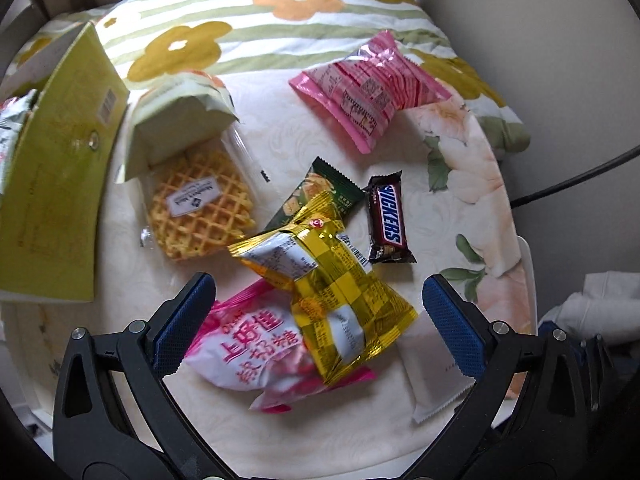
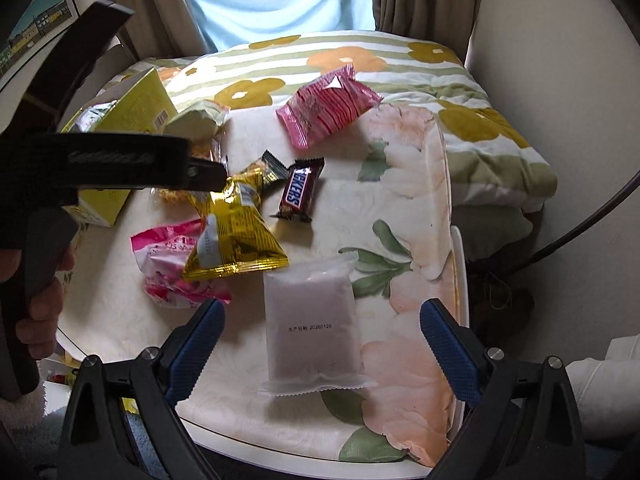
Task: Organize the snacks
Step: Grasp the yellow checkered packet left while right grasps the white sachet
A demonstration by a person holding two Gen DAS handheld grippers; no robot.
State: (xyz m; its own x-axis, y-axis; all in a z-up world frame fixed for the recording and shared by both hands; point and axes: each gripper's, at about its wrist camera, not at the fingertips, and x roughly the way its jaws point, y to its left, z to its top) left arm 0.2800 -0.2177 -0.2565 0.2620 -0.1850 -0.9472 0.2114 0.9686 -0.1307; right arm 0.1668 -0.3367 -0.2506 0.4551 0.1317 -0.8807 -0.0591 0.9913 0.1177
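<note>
Left wrist view: left tongs (image 1: pixel 318 326) wide over gold packet (image 1: pixel 336 300); right tongs (image 2: pixel 320 350) wide, empty.

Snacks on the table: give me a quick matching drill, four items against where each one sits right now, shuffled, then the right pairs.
Items:
1. Snickers bar
2. gold bag
3. waffle
4. white packet

Places:
A. lying partly over the pink-and-white bag
B. beside the yellow box, under a pale wrapper
C. nearest the right gripper, between its open jaws
D. just right of the green packet

Pairs: 1-D, 2-A, 3-B, 4-C
</note>
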